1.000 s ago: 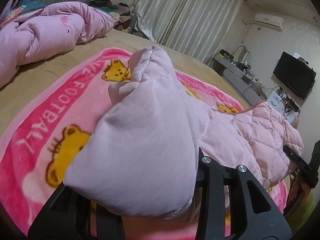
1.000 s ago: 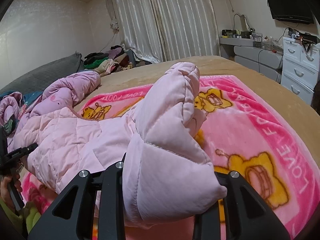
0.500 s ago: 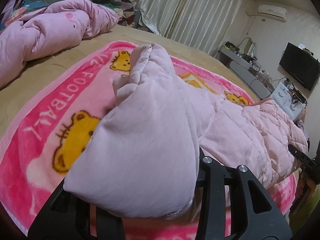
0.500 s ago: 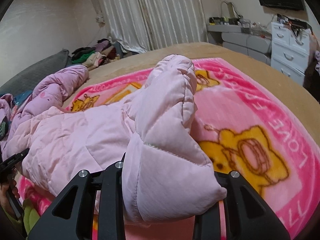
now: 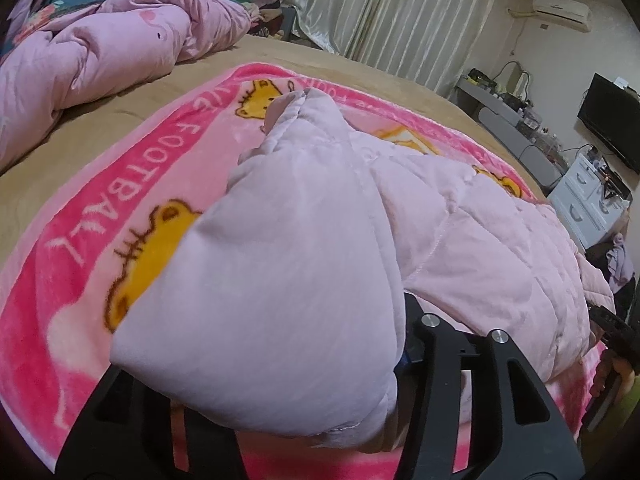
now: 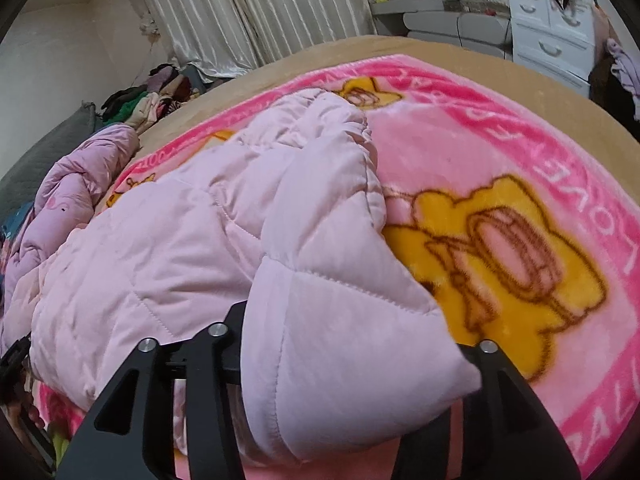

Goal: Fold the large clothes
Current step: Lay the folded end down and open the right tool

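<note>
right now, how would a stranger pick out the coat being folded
Find the bed, then the pink cartoon blanket spread on it. The coat lies on that blanket, pale pink and quilted, an end clamped in each gripper; the pink duvet nearby lies bunched off the blanket.

Tan bed point(image 5: 100, 128) carries pink cartoon blanket point(image 5: 120, 184) and rumpled pink duvet point(image 5: 100, 48)

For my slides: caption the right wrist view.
Right gripper clamps a pale pink quilted jacket over a pink cartoon blanket.
</note>
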{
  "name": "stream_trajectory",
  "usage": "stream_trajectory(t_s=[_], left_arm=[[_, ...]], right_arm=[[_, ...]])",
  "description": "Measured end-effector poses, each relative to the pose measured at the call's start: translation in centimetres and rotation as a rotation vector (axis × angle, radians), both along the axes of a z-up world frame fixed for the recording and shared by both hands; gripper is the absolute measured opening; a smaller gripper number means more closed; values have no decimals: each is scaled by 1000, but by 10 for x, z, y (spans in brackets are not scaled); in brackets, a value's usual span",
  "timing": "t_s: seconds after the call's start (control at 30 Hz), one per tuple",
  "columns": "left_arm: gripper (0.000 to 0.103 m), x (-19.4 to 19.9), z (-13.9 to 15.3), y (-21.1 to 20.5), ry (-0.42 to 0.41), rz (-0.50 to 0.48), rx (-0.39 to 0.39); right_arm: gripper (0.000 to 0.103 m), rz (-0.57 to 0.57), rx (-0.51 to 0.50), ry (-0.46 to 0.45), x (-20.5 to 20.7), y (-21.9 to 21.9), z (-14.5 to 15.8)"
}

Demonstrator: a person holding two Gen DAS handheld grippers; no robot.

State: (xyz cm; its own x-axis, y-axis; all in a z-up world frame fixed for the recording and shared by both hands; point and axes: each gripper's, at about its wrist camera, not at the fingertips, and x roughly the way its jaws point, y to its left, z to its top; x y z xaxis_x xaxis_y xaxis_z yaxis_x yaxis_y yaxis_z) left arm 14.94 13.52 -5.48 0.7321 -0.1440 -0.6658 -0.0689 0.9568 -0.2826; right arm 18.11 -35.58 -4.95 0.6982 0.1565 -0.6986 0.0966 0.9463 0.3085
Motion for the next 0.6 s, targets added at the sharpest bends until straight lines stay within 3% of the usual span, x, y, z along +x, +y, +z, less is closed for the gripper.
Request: stream_trajectory(t_s=[0.1, 0.27, 0.37, 0.47, 0.6], left_arm=[[47, -1, -1, 0, 4, 5, -3], [49, -4, -1, 0, 17, 12, -12], [56, -7, 0, 1, 27, 24, -11], [73, -13, 2, 0, 34, 50, 25], [87, -22, 11, 1, 29, 82, 68]], right_arm=[[61, -12, 27, 20, 1, -5, -5], [88, -52, 75, 64, -1, -20, -8], [97, -71, 74, 80, -6, -25, -7], [98, -78, 66, 74, -13, -33, -2], [99, -97, 13, 43, -26, -34, 16]])
